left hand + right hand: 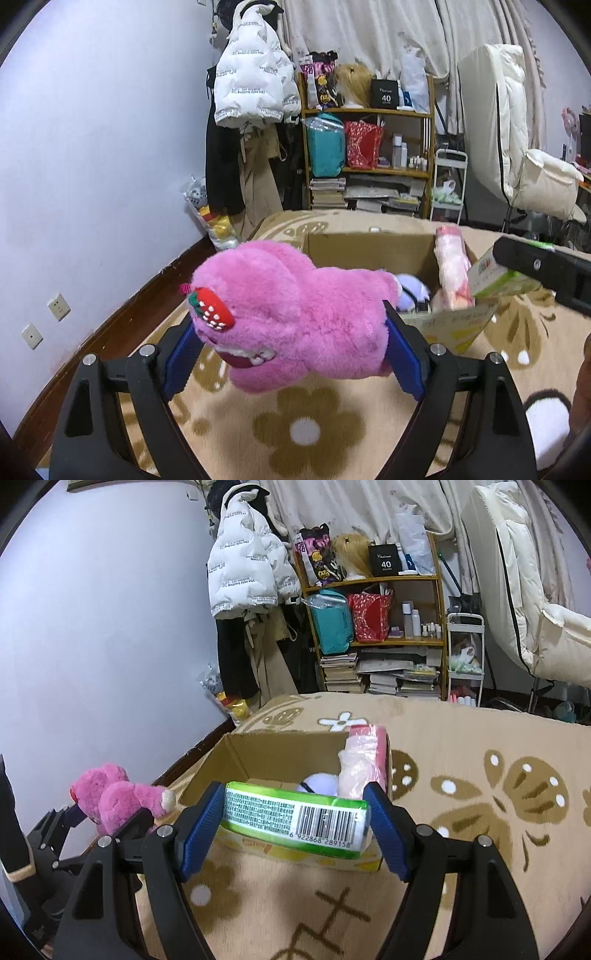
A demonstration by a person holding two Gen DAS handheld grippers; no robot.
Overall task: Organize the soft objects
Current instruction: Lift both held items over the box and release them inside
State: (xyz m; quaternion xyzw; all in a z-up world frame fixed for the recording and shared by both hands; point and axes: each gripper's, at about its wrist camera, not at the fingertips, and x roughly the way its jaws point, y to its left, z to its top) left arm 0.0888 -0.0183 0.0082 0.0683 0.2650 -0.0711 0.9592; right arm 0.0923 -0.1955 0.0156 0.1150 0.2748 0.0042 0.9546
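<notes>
Left gripper [291, 343]: blue pads clamped on pink plush bear [291, 317], one pad each side of its body, held off the rug. Bear lies sideways across the jaws, strawberry patch [211, 308] facing camera, just short of the cardboard box [369, 251].

Right gripper [293, 821]: jaws clamped on green tissue pack [295, 819], barcode side up, held over the box's near edge [321, 858].

Box sits open on the beige flower-pattern rug [461, 849]. Inside it: a pink-and-white wrapped bundle [364, 764] leaning upright against the right wall, and a pale purple round soft item [319, 784] low beside it.

In the right wrist view the bear and left gripper show at lower left, beside the box. Beyond the rug: wooden shelf [380, 579] with bags and books, white puffer jacket [243, 565] hanging by the wall.
</notes>
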